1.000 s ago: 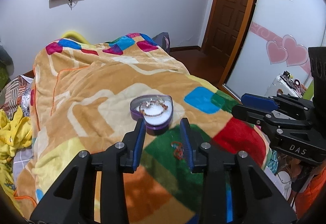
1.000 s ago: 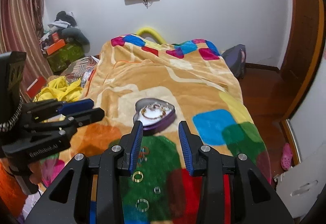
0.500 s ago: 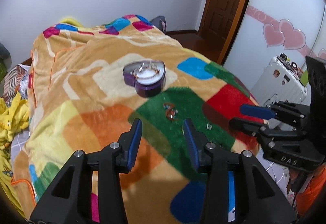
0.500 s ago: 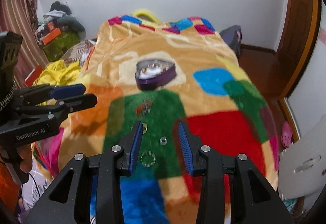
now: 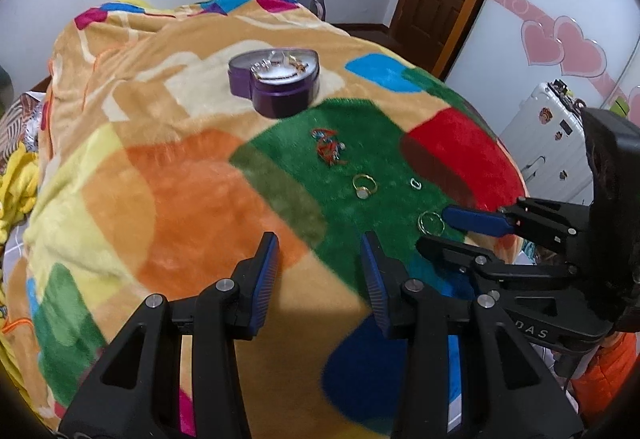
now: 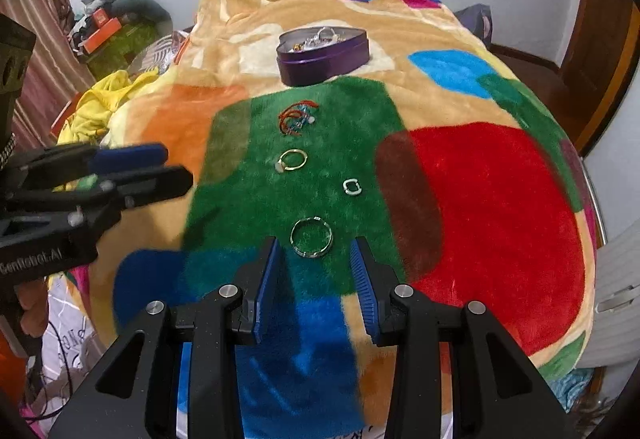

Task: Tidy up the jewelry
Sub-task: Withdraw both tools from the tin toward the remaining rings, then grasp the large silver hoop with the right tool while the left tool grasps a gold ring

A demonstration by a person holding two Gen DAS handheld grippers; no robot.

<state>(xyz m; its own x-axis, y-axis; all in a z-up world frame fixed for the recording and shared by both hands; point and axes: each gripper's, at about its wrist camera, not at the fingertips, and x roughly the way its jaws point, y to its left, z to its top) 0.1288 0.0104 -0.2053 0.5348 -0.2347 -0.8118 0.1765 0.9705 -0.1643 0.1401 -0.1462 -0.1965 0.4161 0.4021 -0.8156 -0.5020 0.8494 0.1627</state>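
Left wrist view: the left tool (image 5: 320, 259) stands wide and empty over the blanket (image 5: 192, 175) on the bed. The purple heart-shaped box (image 5: 276, 85) lies well ahead toward the bed's far end. The right tool (image 5: 444, 231) sits just beside the large gold ring (image 5: 431, 223).

Right wrist view: the right tool (image 6: 316, 259) is wide, holding nothing, with the large gold ring (image 6: 311, 238) just ahead between its tips. A small pale ring (image 6: 352, 186), a stone ring (image 6: 293, 160) and a red bracelet (image 6: 297, 117) lie beyond.
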